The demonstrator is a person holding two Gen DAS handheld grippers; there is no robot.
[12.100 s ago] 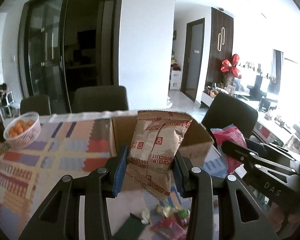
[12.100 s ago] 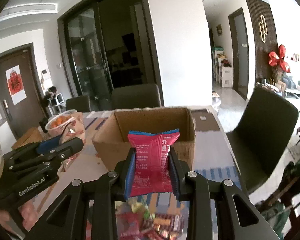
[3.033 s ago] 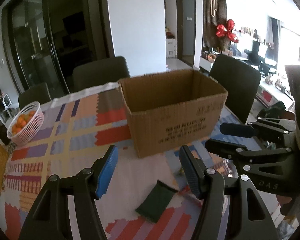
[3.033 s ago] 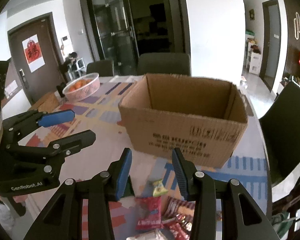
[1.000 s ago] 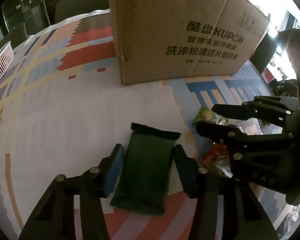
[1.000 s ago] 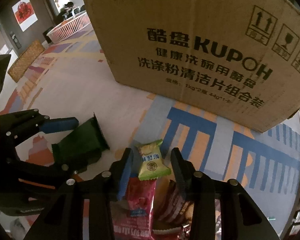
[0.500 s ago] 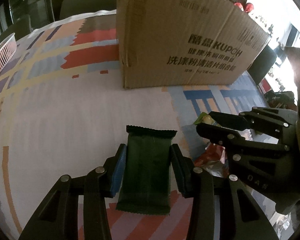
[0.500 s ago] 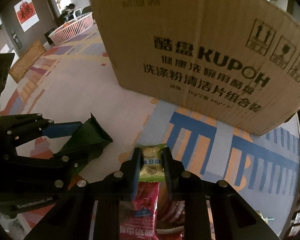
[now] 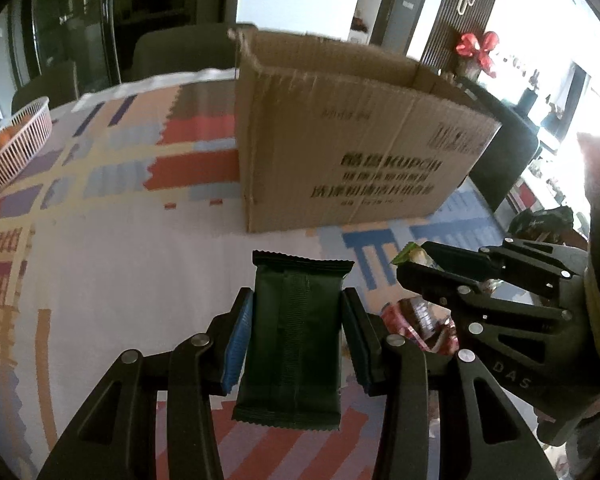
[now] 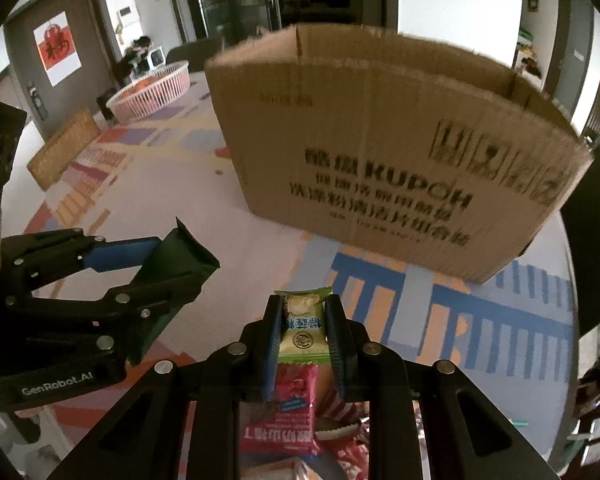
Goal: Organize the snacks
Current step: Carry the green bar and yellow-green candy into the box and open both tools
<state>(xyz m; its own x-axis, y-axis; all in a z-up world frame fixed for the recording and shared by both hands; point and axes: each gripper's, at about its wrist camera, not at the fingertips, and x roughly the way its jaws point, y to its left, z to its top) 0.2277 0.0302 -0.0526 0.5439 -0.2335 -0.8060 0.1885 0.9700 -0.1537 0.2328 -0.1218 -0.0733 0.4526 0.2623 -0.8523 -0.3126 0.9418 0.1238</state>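
My left gripper (image 9: 298, 338) is shut on a dark green snack packet (image 9: 296, 336) and holds it above the table. It also shows in the right wrist view (image 10: 172, 256). My right gripper (image 10: 303, 328) is shut on a small green and white candy (image 10: 302, 326), also lifted. The open brown cardboard box (image 9: 352, 152) stands on the patterned tablecloth just beyond both grippers, printed side toward me; it also shows in the right wrist view (image 10: 384, 148). A heap of red snack packets (image 10: 284, 420) lies under the right gripper.
A white basket of oranges (image 9: 12, 144) stands at the far left of the table, also in the right wrist view (image 10: 152, 92). A woven mat (image 10: 62, 148) lies at the left edge. Dark chairs (image 9: 500, 152) stand around the table.
Both grippers have risen off the table with their snacks and tilted up toward the box. The green packet and the candy are now clear of the tablecloth.
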